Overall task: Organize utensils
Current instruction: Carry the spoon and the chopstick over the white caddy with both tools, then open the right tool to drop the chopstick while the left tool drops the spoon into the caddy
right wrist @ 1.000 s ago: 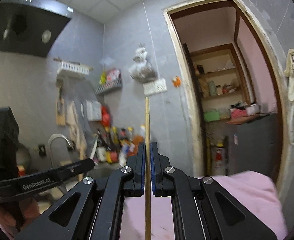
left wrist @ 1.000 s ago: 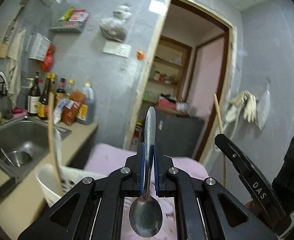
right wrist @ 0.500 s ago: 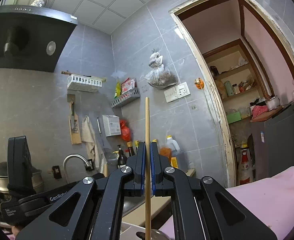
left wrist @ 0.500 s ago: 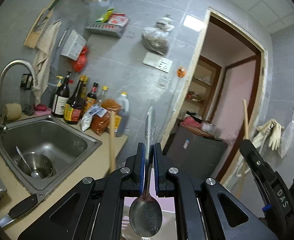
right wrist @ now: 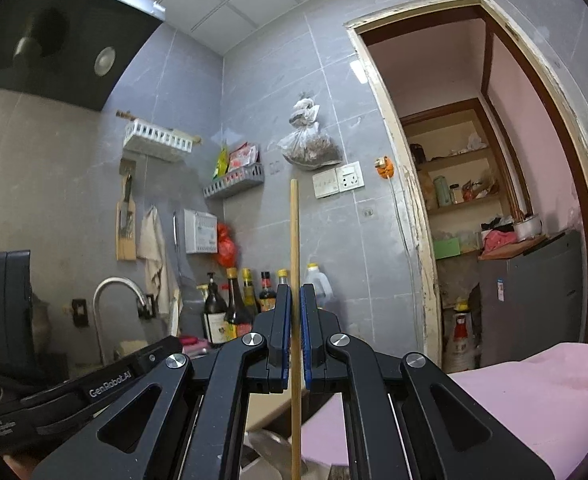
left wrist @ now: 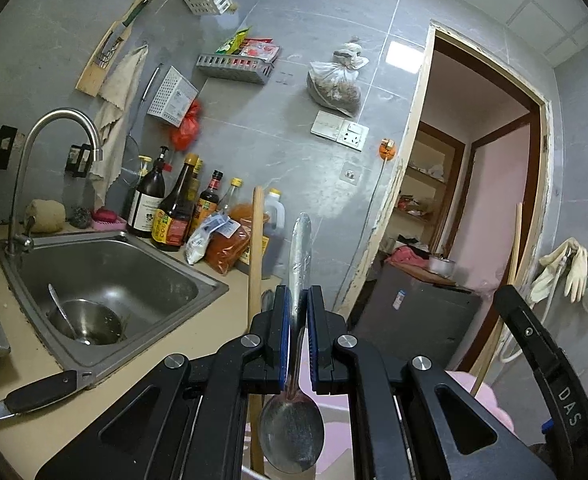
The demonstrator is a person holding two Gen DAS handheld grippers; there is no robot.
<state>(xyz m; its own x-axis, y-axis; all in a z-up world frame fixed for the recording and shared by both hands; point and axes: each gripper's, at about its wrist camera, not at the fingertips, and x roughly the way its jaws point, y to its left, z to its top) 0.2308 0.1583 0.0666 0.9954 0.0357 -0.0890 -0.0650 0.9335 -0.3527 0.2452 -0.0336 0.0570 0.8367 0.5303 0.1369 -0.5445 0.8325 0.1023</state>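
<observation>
One steel sink (left wrist: 106, 276) (beige counter (left wrist: 90, 412)), grey tiles (left wrist: 294, 120)

Chopstick (right wrist: 295, 264) lower end leaves the frame's bottom.

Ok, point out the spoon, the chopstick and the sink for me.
spoon (left wrist: 292, 436), left wrist view, on its bowl.
chopstick (right wrist: 294, 240), right wrist view, on its upper shaft.
sink (left wrist: 106, 268), left wrist view, on its bare inner wall.
</observation>
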